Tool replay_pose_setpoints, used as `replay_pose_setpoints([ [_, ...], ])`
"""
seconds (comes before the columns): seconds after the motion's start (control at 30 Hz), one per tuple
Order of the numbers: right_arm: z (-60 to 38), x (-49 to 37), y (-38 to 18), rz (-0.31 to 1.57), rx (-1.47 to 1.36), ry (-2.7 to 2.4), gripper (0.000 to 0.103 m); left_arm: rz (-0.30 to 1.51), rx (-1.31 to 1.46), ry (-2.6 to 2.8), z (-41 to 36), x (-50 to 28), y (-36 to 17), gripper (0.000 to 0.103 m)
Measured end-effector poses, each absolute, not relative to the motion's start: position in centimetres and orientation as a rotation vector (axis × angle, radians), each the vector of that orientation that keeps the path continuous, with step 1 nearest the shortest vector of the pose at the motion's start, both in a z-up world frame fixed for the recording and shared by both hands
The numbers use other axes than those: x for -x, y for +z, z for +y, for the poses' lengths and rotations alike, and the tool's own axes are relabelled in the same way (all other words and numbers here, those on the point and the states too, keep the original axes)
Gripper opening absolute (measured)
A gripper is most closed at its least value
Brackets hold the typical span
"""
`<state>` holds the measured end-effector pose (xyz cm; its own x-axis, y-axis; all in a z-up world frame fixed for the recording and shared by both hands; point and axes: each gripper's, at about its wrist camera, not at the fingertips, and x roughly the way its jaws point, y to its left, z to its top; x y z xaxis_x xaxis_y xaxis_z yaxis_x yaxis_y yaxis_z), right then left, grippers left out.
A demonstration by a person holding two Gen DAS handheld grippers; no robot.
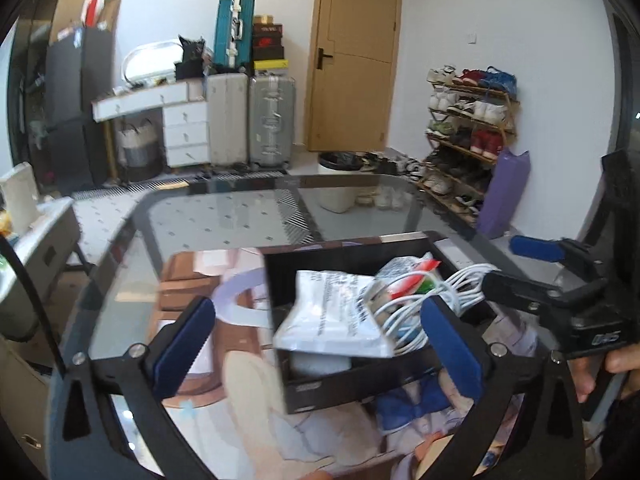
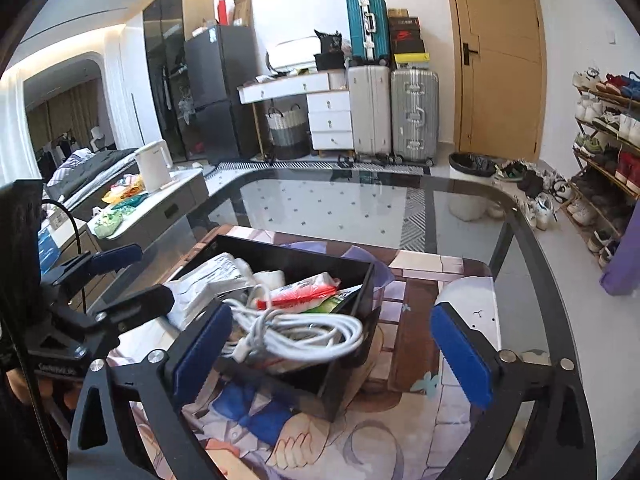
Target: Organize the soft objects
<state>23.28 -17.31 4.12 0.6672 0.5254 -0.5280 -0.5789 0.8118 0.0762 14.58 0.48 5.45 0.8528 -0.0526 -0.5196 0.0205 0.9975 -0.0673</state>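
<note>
Both grippers stood spread wide and empty over a black box of soft things.

Nearest, the left gripper (image 1: 320, 344) had its blue pads well apart, nothing pinched between them; the right gripper (image 2: 332, 348) was spread just as wide and also held nothing. The black box (image 2: 348, 364) sat on a printed mat (image 2: 416, 364) on the glass table (image 2: 532, 240). In the box lay a white packet (image 1: 332, 312) with grey print, tilted over the near wall, a loosely coiled white cable (image 2: 304, 336) beside it, and a red and green packet (image 2: 304, 292) further in. Beyond the box, past the table's far edge, stood two silver suitcases (image 2: 394, 112) and a wooden door (image 2: 500, 56).
</note>
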Motion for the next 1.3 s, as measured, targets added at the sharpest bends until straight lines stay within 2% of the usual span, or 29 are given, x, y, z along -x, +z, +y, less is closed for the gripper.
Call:
replay_pose_setpoints([
  [0.4,-18.0,-19.3,2.4,0.467,0.064,0.673,0.102,0.511,0.083,-0.009,1.4,-11.7,3.7,0.103],
  [0.9,-17.7,-17.2,1.2,0.351,0.096,0.643,0.102,0.457,0.076,0.062,1.9,-12.0,2.8,0.103],
  [1.3,-18.5,-17.7,1.2,0.334,0.062,0.639,0.102,0.448,0.000,0.051,0.3,-12.2,2.7,0.103],
])
